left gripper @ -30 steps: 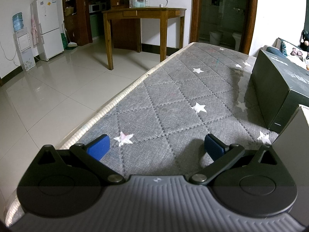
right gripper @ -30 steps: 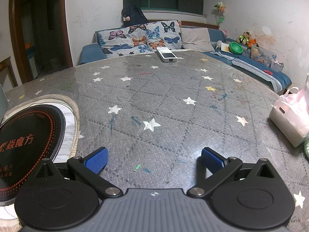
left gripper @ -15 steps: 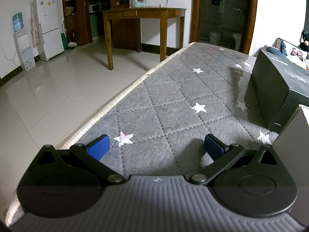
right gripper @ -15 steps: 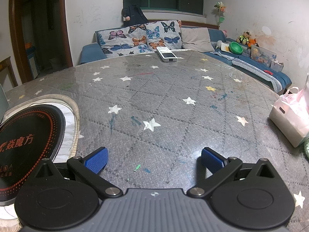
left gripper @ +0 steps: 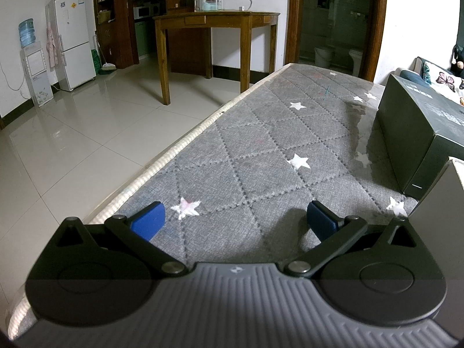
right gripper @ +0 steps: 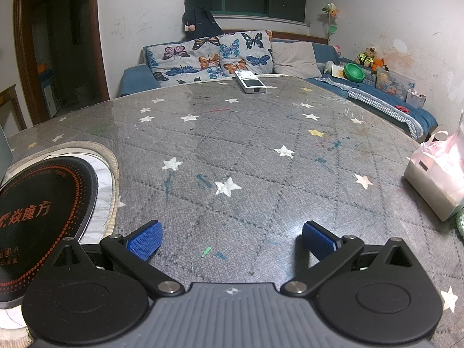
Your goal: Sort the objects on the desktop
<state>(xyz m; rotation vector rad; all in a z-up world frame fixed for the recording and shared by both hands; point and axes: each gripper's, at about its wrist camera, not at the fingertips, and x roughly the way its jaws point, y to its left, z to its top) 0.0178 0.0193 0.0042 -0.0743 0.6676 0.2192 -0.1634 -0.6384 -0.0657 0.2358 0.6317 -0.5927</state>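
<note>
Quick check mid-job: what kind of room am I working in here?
Most likely a home living and dining room. A white fridge and a brown wooden side table stand on the tiled floor, and a blue sofa with butterfly-print cushions runs behind the grey star-patterned table.

Left wrist view: a box [left gripper: 417,133] sits on the counter [left gripper: 261,150] to the right, well ahead. Right wrist view: a round cooktop [right gripper: 43,211] lies near left, a bag [right gripper: 438,177] at the right edge, a remote [right gripper: 250,82] at the far edge, the sofa [right gripper: 290,58] behind it.
</note>
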